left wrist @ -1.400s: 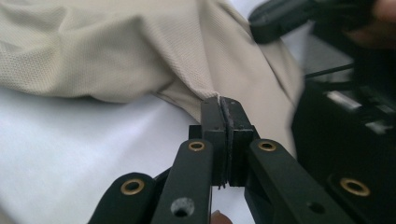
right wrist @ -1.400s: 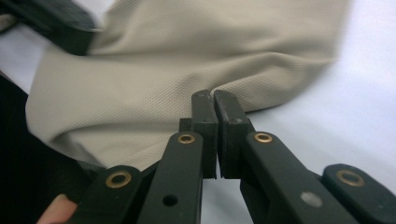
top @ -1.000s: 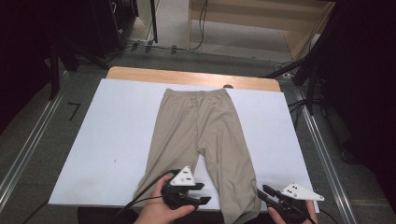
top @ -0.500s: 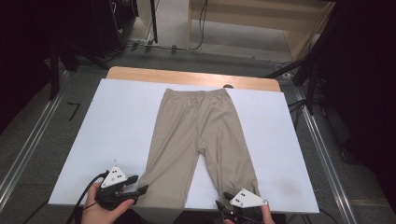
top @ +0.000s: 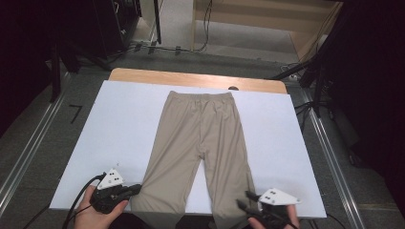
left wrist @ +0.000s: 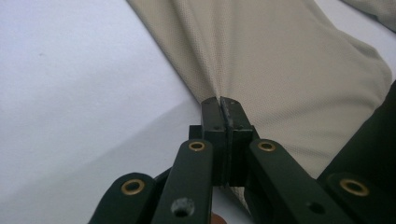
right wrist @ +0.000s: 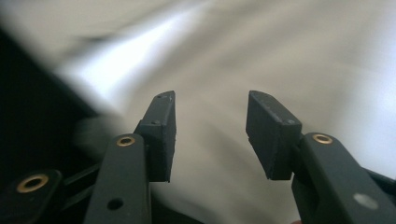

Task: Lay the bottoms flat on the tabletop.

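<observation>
Trousers lie flat ahead of both claws: light, limp, likely to sag. Left claw pinches one cuff's outer edge; right claw gapes wide over the other cuff.

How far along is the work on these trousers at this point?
Done: the beige trousers lie flat on the white board, waistband far. In hand: the left gripper is pinched on a leg's outer edge; the right gripper is open at the other hem. Left: grasping that side; no fold made yet.
</observation>
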The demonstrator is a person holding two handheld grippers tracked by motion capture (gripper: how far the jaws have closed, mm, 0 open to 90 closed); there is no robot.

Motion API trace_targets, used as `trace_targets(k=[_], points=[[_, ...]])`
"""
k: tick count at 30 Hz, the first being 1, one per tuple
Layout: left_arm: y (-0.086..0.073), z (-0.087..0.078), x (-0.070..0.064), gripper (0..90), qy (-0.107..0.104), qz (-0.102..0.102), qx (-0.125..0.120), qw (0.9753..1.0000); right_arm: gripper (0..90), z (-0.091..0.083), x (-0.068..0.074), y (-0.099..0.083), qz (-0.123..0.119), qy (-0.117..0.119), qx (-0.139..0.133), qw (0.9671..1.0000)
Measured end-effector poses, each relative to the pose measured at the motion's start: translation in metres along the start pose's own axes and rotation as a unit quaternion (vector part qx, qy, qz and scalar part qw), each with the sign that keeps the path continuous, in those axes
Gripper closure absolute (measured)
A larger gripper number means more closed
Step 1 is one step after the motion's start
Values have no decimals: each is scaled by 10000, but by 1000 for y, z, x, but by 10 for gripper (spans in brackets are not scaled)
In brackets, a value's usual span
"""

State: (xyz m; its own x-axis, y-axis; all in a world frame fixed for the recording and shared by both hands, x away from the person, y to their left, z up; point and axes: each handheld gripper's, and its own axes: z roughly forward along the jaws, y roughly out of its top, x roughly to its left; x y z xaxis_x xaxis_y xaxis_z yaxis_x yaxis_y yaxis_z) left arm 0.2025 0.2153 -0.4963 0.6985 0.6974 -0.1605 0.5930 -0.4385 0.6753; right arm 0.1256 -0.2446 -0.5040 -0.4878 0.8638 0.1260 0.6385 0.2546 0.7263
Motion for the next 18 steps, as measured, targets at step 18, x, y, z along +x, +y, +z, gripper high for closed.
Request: trace_targets(k=[18], points=[[-5, -11, 11, 853, 18, -169, -152, 9997, 791, -11, -39, -30, 501, -148, 204, 9984]])
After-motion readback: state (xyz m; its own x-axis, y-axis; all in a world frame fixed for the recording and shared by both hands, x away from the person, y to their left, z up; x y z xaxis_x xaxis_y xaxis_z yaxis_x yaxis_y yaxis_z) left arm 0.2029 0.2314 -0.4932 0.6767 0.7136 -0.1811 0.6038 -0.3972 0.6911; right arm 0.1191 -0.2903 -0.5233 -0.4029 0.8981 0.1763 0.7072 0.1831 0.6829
